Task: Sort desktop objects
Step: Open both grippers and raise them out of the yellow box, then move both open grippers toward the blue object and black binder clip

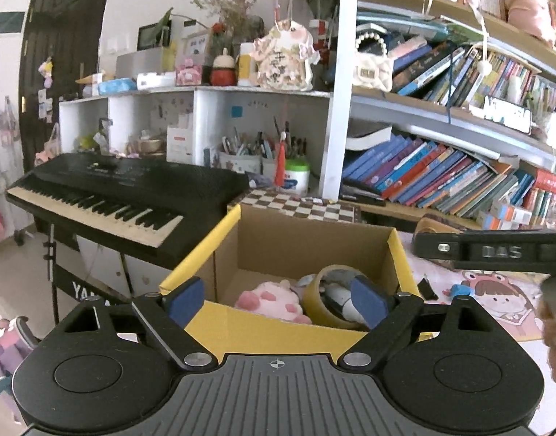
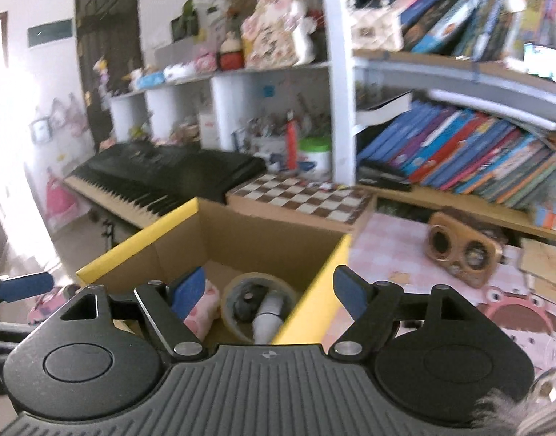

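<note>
Fingers [image 1: 368,299] of both grippers stand apart, empty, above the box [image 1: 278,330]; a careless swing could snag its rim.

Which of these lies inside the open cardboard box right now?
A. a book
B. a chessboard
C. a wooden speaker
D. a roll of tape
D: the roll of tape lies in the cardboard box beside a pink plush toy.
</note>
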Motion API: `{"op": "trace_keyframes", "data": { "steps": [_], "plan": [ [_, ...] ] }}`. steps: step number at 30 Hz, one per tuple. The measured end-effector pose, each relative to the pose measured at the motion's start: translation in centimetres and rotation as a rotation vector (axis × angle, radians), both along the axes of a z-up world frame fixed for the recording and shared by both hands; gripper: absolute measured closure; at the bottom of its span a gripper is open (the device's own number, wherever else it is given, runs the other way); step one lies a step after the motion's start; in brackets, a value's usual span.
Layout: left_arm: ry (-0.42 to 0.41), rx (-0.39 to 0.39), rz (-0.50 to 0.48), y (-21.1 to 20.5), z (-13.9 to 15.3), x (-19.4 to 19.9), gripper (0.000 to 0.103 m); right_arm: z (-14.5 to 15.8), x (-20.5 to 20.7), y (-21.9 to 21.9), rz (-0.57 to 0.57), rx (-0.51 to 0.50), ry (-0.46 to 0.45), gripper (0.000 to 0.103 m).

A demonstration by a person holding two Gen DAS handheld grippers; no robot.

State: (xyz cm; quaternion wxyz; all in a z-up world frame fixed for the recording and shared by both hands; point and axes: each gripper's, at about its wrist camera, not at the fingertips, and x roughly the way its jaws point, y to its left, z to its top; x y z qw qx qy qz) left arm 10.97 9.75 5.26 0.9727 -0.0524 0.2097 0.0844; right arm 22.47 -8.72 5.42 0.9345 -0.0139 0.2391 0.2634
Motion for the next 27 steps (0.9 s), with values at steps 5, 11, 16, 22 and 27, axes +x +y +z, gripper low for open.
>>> {"op": "trace_keyframes", "data": {
  "steps": [5, 11, 16, 22, 27],
  "plan": [
    [-0.016, -0.013, 0.002, 0.7, 0.3, -1.9, 0.012, 0.3, -2.9, -2.1, -0.091, 0.013, -0.035, 0.026],
    [-0.02, -0.028, 0.005, 1.1, 0.1, -4.2, 0.01, 0.1, -6.8, -4.0, -0.187, 0.016, -0.048, 0.025],
    [-0.015, -0.037, 0.009, 0.8, -0.3, -6.2, 0.009, -0.6, -10.1, -5.1, -0.25, -0.005, -0.038, 0.023],
    [0.006, -0.046, -0.01, 0.2, -1.2, -8.0, 0.009, -1.9, -13.6, -5.8, -0.279, -0.05, -0.02, 0.022],
    [0.021, -0.044, -0.049, -0.9, -1.7, -9.6, 0.009, -2.8, -16.1, -5.8, -0.278, -0.079, -0.003, 0.021]
  ]
}}
